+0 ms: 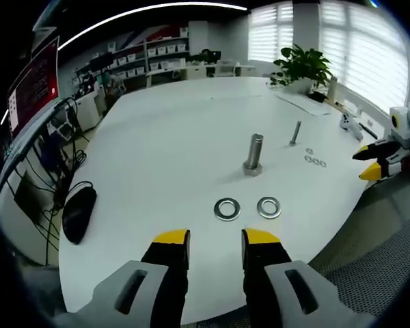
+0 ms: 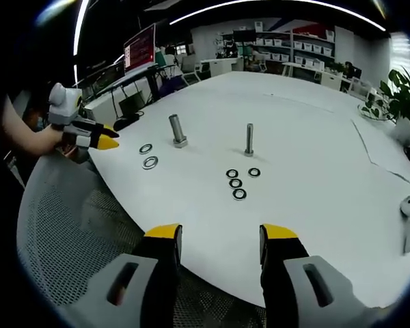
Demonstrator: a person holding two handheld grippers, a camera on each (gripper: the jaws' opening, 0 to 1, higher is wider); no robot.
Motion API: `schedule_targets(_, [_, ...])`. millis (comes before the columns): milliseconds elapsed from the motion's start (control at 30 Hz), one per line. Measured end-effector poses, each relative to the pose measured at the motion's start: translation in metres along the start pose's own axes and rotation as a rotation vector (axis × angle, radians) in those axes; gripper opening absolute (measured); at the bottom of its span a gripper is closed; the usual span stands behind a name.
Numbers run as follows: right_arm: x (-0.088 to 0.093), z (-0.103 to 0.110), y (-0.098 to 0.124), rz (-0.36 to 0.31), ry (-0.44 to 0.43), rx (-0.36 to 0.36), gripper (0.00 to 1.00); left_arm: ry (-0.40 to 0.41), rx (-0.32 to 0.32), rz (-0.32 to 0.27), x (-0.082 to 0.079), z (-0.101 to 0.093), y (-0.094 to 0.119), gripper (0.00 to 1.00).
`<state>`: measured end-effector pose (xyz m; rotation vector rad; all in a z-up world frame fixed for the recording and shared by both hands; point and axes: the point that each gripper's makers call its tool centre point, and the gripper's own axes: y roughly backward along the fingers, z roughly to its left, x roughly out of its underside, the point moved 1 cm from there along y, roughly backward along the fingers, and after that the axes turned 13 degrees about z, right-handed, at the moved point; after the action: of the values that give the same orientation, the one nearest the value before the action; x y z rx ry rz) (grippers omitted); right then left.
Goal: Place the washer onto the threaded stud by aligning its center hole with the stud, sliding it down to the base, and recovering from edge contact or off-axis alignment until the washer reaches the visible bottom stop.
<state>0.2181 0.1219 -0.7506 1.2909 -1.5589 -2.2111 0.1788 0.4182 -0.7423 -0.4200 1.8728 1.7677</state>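
On the white table [image 1: 157,137] a thick threaded stud [image 1: 253,154] stands upright on its hex head, with a thinner stud [image 1: 296,132] behind it. Two large washers [image 1: 227,209] [image 1: 268,207] lie flat just ahead of my left gripper [image 1: 216,239], which is open and holds nothing. In the right gripper view the thick stud [image 2: 177,130] and thin stud [image 2: 249,139] stand mid-table, with three small washers [image 2: 236,182] in front of the thin one. My right gripper [image 2: 221,236] hangs open at the table's near edge, well short of them.
A black mouse [image 1: 78,213] lies at the table's left edge. A plant [image 1: 302,67] and a white controller [image 1: 348,123] sit at the far right. A mesh chair [image 2: 68,232] is below the table edge. A hand holds the left gripper [image 2: 108,137] beside the large washers [image 2: 150,162].
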Motion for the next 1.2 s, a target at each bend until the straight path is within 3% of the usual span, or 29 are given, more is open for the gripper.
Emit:
schedule_targets(467, [-0.005,-0.007,-0.003,0.003,-0.001,0.001,0.47,-0.008,0.0,-0.019,-0.005,-0.002,-0.001,0.27])
schedule_targets(1200, [-0.008,-0.014,-0.003,-0.009,0.001,0.018,0.44,-0.026,0.004,0.011,-0.004,-0.004,-0.006,0.25])
